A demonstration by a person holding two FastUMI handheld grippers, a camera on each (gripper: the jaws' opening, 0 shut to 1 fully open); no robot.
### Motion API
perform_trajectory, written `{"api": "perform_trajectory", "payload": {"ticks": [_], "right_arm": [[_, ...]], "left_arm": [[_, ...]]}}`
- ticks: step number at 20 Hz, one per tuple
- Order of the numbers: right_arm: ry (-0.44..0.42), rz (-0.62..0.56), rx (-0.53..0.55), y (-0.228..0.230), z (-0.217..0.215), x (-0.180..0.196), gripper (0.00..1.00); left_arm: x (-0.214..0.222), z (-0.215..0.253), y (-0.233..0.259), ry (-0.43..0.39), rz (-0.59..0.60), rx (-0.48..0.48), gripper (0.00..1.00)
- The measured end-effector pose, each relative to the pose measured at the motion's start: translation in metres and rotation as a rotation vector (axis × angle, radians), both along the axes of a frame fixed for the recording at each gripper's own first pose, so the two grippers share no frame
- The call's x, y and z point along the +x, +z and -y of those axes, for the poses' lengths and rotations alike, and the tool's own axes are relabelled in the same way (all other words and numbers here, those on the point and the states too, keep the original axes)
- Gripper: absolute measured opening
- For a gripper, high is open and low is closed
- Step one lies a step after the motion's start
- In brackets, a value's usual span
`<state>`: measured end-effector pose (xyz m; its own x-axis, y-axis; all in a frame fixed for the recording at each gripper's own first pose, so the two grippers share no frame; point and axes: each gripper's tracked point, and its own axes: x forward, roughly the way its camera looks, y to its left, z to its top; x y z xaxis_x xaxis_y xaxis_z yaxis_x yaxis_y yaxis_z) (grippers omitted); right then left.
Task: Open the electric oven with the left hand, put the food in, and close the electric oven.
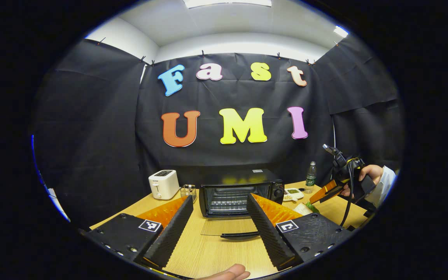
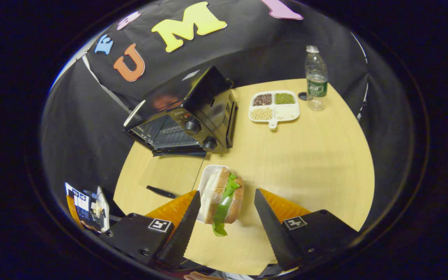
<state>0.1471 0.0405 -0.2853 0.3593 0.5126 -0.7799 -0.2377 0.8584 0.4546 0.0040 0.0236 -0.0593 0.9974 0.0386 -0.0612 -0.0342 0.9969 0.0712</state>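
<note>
A: Oven (image 1: 239,192) status?

B: Door (image 1: 228,226) is already down, lying flat on the desk (image 1: 204,252) in front of the oven, rack bare inside. So the opening step looks done.

A: Left hand-held gripper (image 1: 218,227)?

B: Fingers spread wide, holding nothing, hanging just in front of the oven over the dropped door and its handle (image 1: 239,234). My guess is it sits there because it's clear of the handle and out of the loading path.

A: The food?

B: Sandwich (image 2: 224,196) on a white plate (image 2: 208,182), on the desk in front of the oven, off its knob side. Lettuce sticks out at the near end.

A: Right hand-held gripper (image 2: 227,214)?

B: Wide open too, one finger each side of the sandwich, not touching it that I can see (lined up for a pinch, I'd judge). Nothing gripped yet.

A: Anything else near the oven?

B: Sectioned tray (image 2: 273,105) of beans and a bottle (image 2: 316,79) beyond the oven's knob side; toaster (image 1: 163,184) and a small wire holder (image 1: 188,190) on its other side.

A: Readable text?

B: Oven logo and toaster mark too small to read. Bottle has a green label, illegible. Square coded markers on both grippers.
</note>
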Motion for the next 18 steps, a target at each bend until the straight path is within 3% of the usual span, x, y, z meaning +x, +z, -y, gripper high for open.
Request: {"api": "perform_trajectory", "payload": {"ticks": [6,7,10,11,12,13,15,16,17,18], "right_arm": [[0.022,-0.116,0.047,-0.027,-0.003,0.005,0.84],[0.021,-0.138,0.058,-0.030,-0.002,0.004,0.89],[0.007,-0.221,0.095,-0.037,-0.005,0.005,0.74],[0.003,-0.227,0.110,-0.039,-0.009,0.005,0.70],[0.003,-0.253,0.126,-0.040,-0.011,0.003,0.58],[0.003,-0.277,0.140,-0.040,-0.012,0.000,0.53],[0.004,-0.309,0.182,-0.039,-0.016,-0.002,0.53],[-0.011,-0.344,0.201,-0.040,-0.017,-0.004,0.51],[-0.024,-0.365,0.221,-0.042,-0.019,-0.004,0.51],[-0.034,-0.380,0.242,-0.042,-0.021,-0.004,0.51]], "left_arm": [[-0.005,0.002,0.000,-0.003,-0.006,-0.003,0.92],[-0.005,0.002,0.000,0.000,-0.005,0.003,0.92],[-0.002,0.004,-0.006,0.000,-0.022,0.010,0.92],[-0.003,0.006,-0.007,-0.002,-0.024,0.009,0.82],[-0.002,0.005,-0.008,-0.003,-0.027,0.009,0.82],[-0.003,0.005,-0.008,-0.004,-0.030,0.011,0.92],[-0.007,0.003,-0.007,-0.006,-0.029,0.019,0.92],[-0.009,0.001,-0.007,-0.002,-0.029,0.019,0.82],[-0.010,0.000,-0.008,0.000,-0.028,0.016,0.82],[-0.011,-0.001,-0.009,-0.002,-0.029,0.011,0.92]]}}
